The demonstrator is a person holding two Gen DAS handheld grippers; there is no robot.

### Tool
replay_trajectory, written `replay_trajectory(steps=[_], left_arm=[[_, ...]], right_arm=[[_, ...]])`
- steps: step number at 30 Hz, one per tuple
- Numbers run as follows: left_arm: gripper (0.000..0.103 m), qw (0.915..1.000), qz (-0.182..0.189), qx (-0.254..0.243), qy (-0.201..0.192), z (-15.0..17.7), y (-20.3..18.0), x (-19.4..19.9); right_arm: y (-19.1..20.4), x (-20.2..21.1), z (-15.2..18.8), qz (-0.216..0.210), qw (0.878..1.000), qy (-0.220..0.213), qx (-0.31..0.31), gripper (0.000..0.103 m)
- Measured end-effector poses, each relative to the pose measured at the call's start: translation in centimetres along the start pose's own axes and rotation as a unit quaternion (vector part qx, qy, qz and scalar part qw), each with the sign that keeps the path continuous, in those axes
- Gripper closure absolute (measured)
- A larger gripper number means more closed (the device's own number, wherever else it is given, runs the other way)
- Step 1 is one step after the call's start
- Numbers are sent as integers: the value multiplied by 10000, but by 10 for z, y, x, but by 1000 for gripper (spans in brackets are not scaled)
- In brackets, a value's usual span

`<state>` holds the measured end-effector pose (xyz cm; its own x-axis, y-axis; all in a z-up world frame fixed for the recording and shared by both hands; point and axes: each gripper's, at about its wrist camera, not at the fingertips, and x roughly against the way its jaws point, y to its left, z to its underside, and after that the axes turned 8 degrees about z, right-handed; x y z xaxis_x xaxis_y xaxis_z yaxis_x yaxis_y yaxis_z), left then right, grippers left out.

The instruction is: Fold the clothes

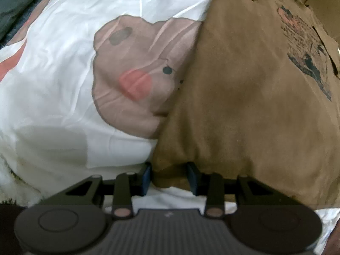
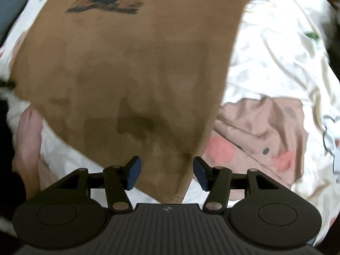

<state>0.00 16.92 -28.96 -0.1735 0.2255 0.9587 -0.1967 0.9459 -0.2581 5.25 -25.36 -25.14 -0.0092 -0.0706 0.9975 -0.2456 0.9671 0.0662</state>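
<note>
One brown cotton T-shirt (image 2: 131,68) with a dark printed graphic at its far end lies spread flat ahead of both tools, on a white bedsheet printed with pinkish-brown cartoon bears (image 1: 131,72). The left tool (image 1: 169,177) stands spread with a bunched bit of the shirt's hem between its pads, while the right tool (image 2: 166,173) is spread wide over the near corner. Rumpled sheet folds flank the shirt on both sides.

A rumpled white bedsheet (image 1: 63,42) printed with brown cartoon bears covers the bed.
</note>
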Motion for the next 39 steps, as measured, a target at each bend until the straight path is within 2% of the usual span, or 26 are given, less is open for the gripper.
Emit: replay_trajectory(steps=[4, 6, 9, 15, 19, 23, 26, 30, 35, 39], left_arm=[[69, 10000, 18, 27, -41, 7, -5, 5], [80, 9999, 72, 45, -66, 11, -8, 7], [86, 9999, 118, 25, -113, 17, -14, 11], [87, 9996, 185, 89, -169, 26, -17, 16], [87, 9993, 291, 135, -201, 33, -17, 21], [87, 9990, 352, 197, -198, 39, -18, 26], [86, 9992, 311, 188, -170, 41, -23, 28], [86, 9993, 274, 204, -142, 45, -30, 30], [85, 9991, 321, 219, -167, 55, -35, 34], [86, 9989, 358, 223, -187, 64, -40, 38]], right_arm=[[-4, -3, 11, -12, 9995, -36, -314, 44], [-4, -8, 18, -5, 9990, -25, -451, 44], [-2, -18, 28, -66, 9980, -14, -623, 44], [2, -23, 37, -116, 9977, -78, -667, 44], [-24, -8, 42, -559, 9866, -478, -1460, 44], [-31, -10, 48, -699, 9837, -571, -1558, 44], [-36, -19, 52, -731, 9826, -522, -1628, 44], [-40, -30, 59, -481, 9836, -435, -1684, 45], [-38, -43, 64, -691, 9828, -296, -1689, 49], [-34, -51, 65, -715, 9831, -255, -1665, 58]])
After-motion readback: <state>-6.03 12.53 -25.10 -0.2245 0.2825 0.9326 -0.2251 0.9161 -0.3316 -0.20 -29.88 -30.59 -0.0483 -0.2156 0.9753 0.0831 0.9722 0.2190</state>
